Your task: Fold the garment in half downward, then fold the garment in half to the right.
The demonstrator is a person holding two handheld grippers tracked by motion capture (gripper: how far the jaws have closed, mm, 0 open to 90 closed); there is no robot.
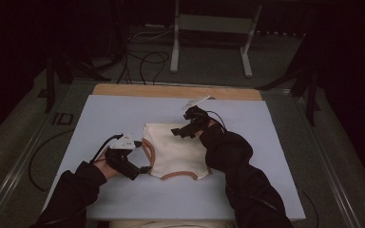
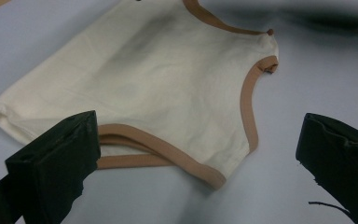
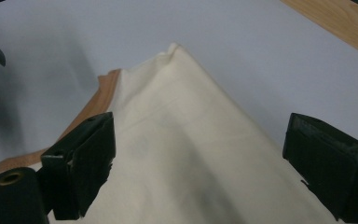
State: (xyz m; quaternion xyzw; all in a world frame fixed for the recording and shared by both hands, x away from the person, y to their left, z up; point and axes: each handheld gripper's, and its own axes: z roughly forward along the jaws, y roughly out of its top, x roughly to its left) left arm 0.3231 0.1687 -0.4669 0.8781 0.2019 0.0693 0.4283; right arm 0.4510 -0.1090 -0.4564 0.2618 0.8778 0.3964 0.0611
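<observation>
The top (image 1: 173, 151), a small cream sleeveless garment trimmed in tan, lay flat near the middle of the mat (image 1: 123, 114), its tan-edged openings toward the person and its plain hem toward the far side. In the left gripper view the top (image 2: 168, 88) looked smooth, with one tan-bound edge doubled over itself just ahead of the jaws.

The left gripper (image 1: 140, 169) sat low at the garment's near left corner, jaws spread wide, nothing between them; its own view showed the tan trim (image 2: 168, 151) lying just in front of and between the open jaws. The right gripper (image 1: 179, 131) hovered over the far right part of the cloth, also spread and empty; its own view put the cream fabric (image 3: 191, 154) directly under and between the jaws.

The step in hand seemed to be the approach before a grasp, probably for folding. Next, each gripper would likely need to drop to the cloth and close on an edge, the left on the trim, taking care to catch both layers without dragging the garment across the mat.
</observation>
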